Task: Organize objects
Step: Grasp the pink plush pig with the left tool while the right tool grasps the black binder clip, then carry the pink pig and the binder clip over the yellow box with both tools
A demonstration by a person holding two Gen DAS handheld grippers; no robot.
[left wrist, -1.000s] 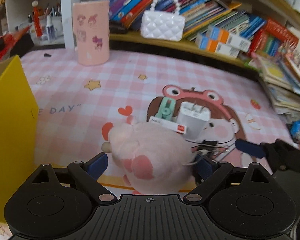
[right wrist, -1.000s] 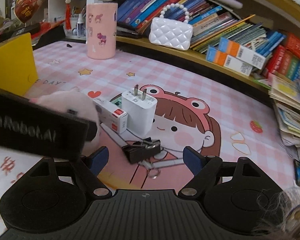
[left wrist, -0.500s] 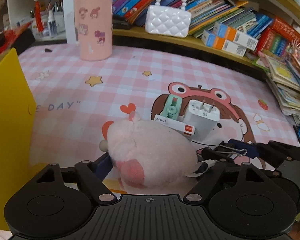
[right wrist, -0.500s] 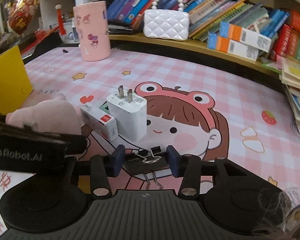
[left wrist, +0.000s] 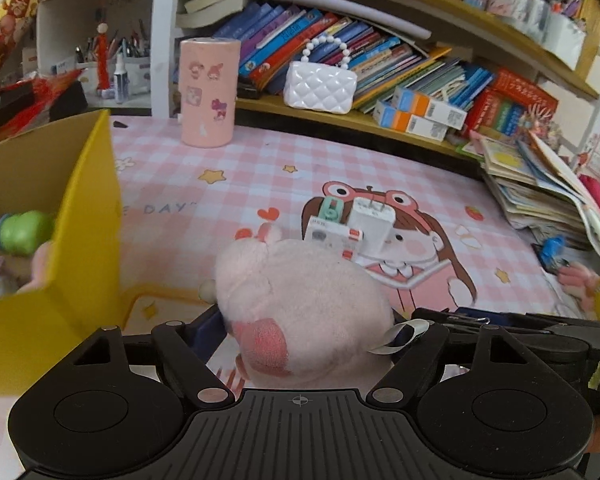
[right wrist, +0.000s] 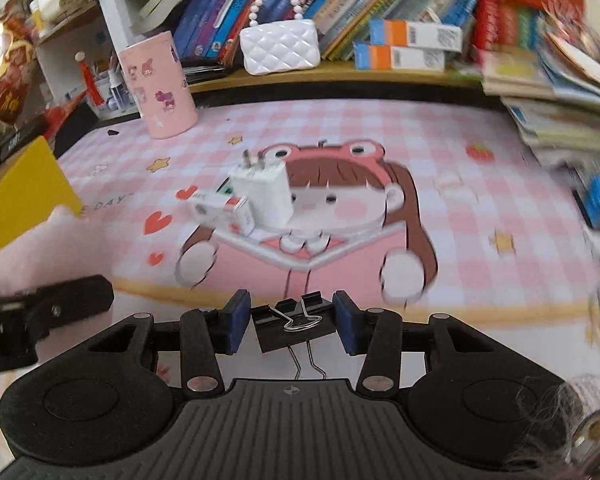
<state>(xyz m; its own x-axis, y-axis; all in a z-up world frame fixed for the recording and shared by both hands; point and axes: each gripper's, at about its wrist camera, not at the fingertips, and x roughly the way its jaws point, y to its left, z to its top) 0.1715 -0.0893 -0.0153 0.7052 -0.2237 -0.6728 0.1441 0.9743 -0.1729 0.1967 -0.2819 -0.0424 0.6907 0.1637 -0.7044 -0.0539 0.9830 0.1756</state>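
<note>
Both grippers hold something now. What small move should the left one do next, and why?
Probably carry the pink plush toy leftward over the yellow box. The left gripper is shut on it, lifted off the mat, and the open box beside it already holds other toys.

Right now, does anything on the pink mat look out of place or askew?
Yes. The white charger stands with its prongs pointing up, and a small white box leans tilted against it. Behind them, a green item is mostly hidden. The stack of books at the mat's right edge slumps unevenly.
</note>
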